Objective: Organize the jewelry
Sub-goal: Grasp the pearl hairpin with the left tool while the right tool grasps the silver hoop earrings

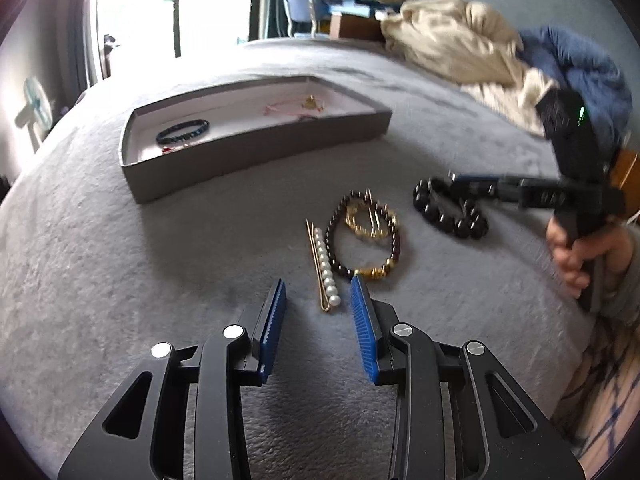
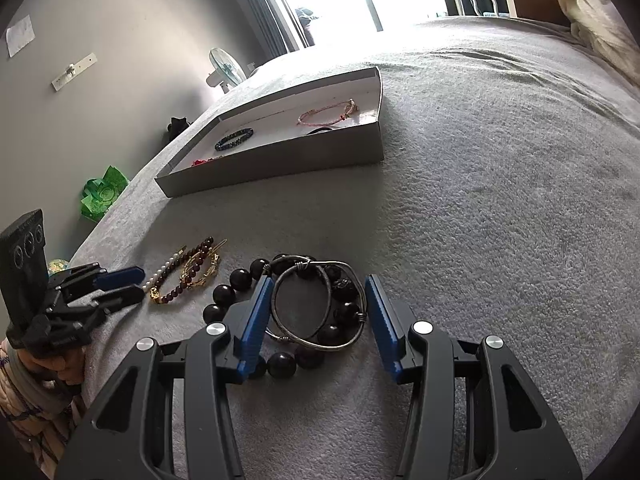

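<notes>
On the grey blanket lie a pearl hair clip (image 1: 326, 270), a dark red bead bracelet (image 1: 362, 240), a gold chain bracelet (image 1: 370, 220) and a large black bead bracelet (image 1: 450, 210). My left gripper (image 1: 318, 286) is open, with the clip's near end between its fingertips. My right gripper (image 2: 320, 282) is open around silver wire bangles (image 2: 320, 304) that lie on the black bead bracelet (image 2: 280, 362). A grey box (image 1: 256, 148) holds a blue bracelet (image 1: 183, 131) and a pink cord bracelet (image 1: 296, 107). The box (image 2: 280, 160) also shows in the right wrist view.
A cream blanket (image 1: 452, 36) and a blue one (image 1: 580, 64) are heaped at the back right of the bed. A fan (image 2: 226, 66) and a green bag (image 2: 104, 192) stand on the floor beyond the bed's left edge.
</notes>
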`<state>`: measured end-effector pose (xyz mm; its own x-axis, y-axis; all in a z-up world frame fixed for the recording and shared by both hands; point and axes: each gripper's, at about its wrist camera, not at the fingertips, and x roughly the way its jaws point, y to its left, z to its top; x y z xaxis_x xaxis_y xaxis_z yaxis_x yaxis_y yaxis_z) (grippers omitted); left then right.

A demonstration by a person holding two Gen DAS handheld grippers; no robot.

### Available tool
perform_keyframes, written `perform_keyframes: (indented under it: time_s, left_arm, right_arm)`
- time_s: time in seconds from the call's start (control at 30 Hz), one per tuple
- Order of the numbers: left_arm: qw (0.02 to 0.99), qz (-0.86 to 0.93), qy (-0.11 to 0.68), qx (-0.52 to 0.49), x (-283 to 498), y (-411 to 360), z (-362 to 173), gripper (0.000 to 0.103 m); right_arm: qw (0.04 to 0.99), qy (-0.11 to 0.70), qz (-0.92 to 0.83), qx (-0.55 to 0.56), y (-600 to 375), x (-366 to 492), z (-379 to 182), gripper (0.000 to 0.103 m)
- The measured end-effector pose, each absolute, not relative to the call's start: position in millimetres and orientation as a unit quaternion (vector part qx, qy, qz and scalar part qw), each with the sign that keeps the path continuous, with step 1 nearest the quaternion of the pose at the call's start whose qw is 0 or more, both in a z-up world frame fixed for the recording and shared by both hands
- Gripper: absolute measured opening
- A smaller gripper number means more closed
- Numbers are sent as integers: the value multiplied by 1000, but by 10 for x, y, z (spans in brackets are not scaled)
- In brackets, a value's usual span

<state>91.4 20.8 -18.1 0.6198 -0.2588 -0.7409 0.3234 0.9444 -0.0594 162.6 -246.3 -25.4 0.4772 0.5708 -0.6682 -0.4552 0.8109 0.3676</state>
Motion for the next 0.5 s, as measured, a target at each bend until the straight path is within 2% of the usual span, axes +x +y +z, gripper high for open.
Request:
perform_keyframes:
  time_s: [0.13, 0.3, 0.5]
  left_arm:
    - [894, -154, 417, 60, 974, 142, -229, 29]
    - [894, -133, 425, 57, 1077, 139, -234, 6]
    - [908, -117, 402, 21, 1046, 292, -132, 6]
  right_arm:
    - [858, 412, 299, 66, -2450, 1625, -247, 48]
    - [861, 406, 300, 59, -2429, 1590, -217, 47]
    - [868, 392, 299, 56, -2417, 1558, -128, 47]
